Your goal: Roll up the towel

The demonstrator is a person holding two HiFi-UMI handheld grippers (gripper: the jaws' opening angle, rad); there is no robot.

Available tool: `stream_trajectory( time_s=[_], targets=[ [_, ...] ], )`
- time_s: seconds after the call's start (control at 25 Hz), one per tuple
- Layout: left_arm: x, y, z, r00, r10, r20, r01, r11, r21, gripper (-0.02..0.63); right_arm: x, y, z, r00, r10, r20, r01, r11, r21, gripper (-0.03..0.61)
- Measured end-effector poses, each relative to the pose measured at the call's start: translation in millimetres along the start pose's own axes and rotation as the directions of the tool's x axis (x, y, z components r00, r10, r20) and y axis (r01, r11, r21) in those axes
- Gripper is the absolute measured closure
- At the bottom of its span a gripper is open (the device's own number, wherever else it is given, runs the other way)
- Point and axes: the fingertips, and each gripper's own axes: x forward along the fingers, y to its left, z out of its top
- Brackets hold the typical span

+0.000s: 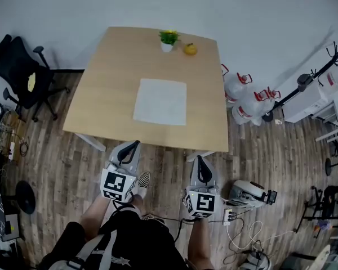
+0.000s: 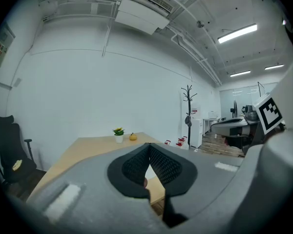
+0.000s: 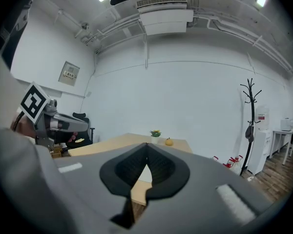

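The left claw (image 1: 134, 145) and right claw (image 1: 200, 160) are held shut and empty, just short of the worktop's (image 1: 110, 66) near edge. The towel (image 1: 160, 101) is spread flat mid-worktop, at twelve o'clock. A potted plant (image 1: 168, 39) and yellow fruit (image 1: 190, 49) are set at the far edge.

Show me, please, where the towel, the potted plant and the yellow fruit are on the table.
towel (image 1: 160, 101): head view, centre of the flat white cloth.
potted plant (image 1: 168, 37): head view, its green leaves.
yellow fruit (image 1: 190, 49): head view, middle of its rounded top.
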Motion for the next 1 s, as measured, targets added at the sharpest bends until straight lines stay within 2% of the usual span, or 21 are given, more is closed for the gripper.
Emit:
stream_trajectory(
  time_s=[0.4,0.6,1.0],
  targets=[
    [90.6,62.7,-33.7,0.996,-0.017,-0.092,0.014,0.999,-0.039,0.604,112.2,-6.0,-28.3,0.996,0.022,-0.090,-0.021,1.000,0.012,0.575],
    [126.3,88.7,-44.8,0.993,-0.016,-0.121,0.013,1.000,-0.026,0.604,157.3,-15.2,-41.9,0.992,0.021,-0.127,-0.019,1.000,0.015,0.575],
    [172.3,114.6,-75.5,0.982,-0.023,-0.189,0.016,0.999,-0.036,0.604,217.9,-25.5,-71.6,0.979,0.040,-0.200,-0.035,0.999,0.029,0.575]
  ],
)
